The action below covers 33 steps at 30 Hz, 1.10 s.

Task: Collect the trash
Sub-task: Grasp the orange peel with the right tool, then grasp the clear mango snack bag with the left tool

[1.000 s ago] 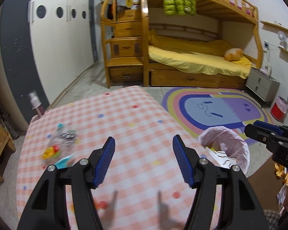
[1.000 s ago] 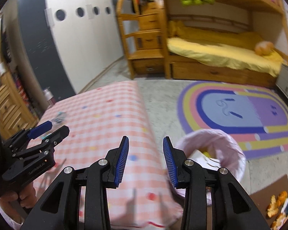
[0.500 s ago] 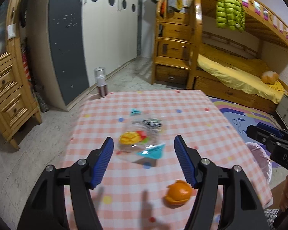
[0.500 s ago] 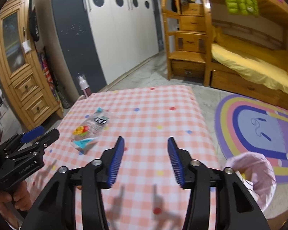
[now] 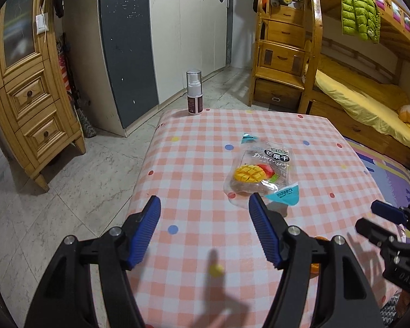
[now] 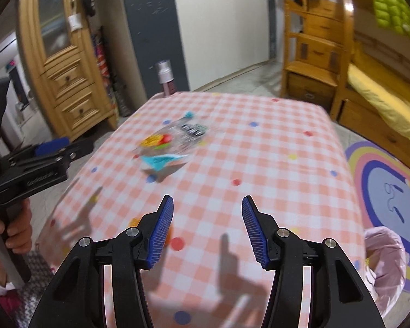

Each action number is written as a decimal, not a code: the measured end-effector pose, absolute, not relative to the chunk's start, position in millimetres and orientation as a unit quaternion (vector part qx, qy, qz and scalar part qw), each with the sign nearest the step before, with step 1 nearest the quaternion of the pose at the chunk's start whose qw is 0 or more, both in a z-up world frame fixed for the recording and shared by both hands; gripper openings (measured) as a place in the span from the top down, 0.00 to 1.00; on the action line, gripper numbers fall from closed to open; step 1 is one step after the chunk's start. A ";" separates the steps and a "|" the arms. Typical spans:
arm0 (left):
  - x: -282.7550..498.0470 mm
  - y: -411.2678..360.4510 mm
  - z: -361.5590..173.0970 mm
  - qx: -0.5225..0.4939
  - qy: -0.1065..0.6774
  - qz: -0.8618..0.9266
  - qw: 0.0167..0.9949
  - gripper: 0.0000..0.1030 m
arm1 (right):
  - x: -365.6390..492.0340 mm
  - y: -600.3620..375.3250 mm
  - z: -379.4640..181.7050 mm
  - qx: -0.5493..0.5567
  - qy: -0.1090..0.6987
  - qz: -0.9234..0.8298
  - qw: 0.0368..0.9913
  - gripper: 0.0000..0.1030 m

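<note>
My right view was blurry, something orange hid behind my wide-open, empty left claw [image 5: 205, 229], and my right claw [image 6: 207, 229] gaped empty near the mango bag [image 5: 259, 175].

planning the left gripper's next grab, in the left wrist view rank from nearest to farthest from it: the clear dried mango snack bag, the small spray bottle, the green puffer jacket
1. Clear dried mango snack bag: on the checked tablecloth, just ahead and right of the open left gripper.
2. Small spray bottle: upright at the table's far edge.
3. Green puffer jacket: hanging on the bunk bed, far right.
</note>
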<state>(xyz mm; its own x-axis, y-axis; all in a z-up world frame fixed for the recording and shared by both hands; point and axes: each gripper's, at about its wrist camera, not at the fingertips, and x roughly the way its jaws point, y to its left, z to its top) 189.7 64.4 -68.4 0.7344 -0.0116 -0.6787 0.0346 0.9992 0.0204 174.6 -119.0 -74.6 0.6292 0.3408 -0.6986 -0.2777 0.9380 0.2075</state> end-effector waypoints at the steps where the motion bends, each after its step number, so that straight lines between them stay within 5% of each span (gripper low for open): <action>1: 188.4 63.6 -68.4 0.019 0.363 -0.012 0.932 0.37 | 173.9 -112.6 -76.2 0.035 0.400 0.184 0.897 0.46; 13: 187.8 74.5 -70.1 0.006 0.367 -0.009 0.930 0.37 | 167.2 -52.9 -101.0 -0.065 0.446 0.243 0.859 0.41; 23: 189.2 75.4 -75.2 0.009 0.374 -0.009 0.927 0.33 | 171.6 -63.0 -102.3 -0.045 0.455 0.252 0.853 0.73; 33: 193.8 47.5 -84.6 0.052 0.377 -0.038 0.924 0.17 | 173.5 -106.5 -87.7 0.002 0.426 0.186 0.885 0.74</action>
